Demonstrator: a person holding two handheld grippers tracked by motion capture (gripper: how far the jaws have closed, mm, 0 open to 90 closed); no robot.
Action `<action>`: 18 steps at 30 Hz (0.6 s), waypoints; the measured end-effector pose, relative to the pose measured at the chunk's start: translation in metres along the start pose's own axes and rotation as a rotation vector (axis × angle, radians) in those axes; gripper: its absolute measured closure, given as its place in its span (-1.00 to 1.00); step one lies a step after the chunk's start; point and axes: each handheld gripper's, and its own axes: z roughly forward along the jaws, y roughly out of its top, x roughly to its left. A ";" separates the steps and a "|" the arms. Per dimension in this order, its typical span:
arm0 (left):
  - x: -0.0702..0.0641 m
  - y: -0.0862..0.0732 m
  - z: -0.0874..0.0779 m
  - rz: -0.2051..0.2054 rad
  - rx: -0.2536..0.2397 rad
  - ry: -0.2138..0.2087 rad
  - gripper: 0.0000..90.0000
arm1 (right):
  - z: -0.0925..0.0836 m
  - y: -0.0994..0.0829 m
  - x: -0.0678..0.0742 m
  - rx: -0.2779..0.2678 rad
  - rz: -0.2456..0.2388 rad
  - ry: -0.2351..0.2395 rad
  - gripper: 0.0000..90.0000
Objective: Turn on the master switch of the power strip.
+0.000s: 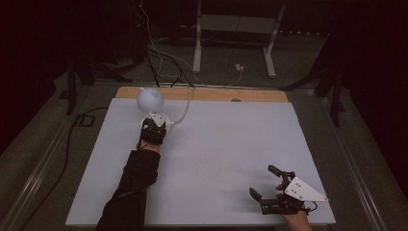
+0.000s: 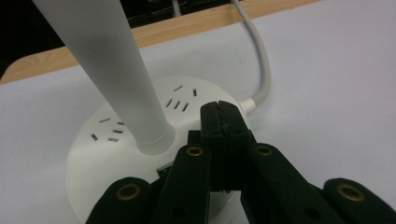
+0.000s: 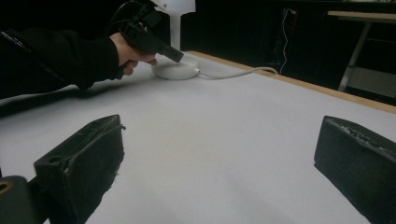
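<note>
White plastic makes up the lamp base [image 2: 116, 140], a round disc with socket slots on its top that sits at the far left of the bench [image 1: 216, 159], close to the wooden back edge, with its pale cable [image 2: 261, 70] running off behind it. From the middle of the disc the lamp stem [image 2: 112, 70] rises, leaning a little, so the lamp's long axis runs up and away from the bench. We hold our left gripper [image 2: 219, 123] right over the near part of the base, its fingers pressed together with nothing between them, tips pointing down at the disc just beside the foot of the stem; whether they touch the surface we cannot tell. Our right gripper [image 1: 269, 185] rests well apart at the near right corner, its fingers spread wide and empty. We judge that the left hand is the one to press or push here, since the base lies directly under its closed tips.
</note>
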 end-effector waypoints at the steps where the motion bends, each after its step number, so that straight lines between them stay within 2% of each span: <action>1: 0.000 0.000 0.001 -0.005 0.002 -0.002 1.00 | 0.000 0.000 0.000 0.001 0.000 0.000 -0.97; 8: -0.004 -0.001 0.003 0.022 -0.001 -0.005 1.00 | 0.000 0.000 0.000 0.001 -0.003 -0.002 -0.97; 10: -0.005 0.000 0.003 0.050 0.004 0.019 1.00 | -0.001 0.000 0.000 0.001 -0.003 -0.003 -0.97; 14: -0.004 -0.001 0.002 0.039 -0.004 0.008 1.00 | -0.001 0.000 0.000 0.000 -0.005 -0.002 -0.97; 16: -0.004 -0.003 0.001 0.039 -0.005 0.021 1.00 | -0.001 0.000 0.000 0.002 -0.005 -0.003 -0.97; 18: -0.002 -0.003 0.000 0.025 0.002 0.015 1.00 | -0.001 0.000 -0.001 0.005 -0.003 -0.002 -0.97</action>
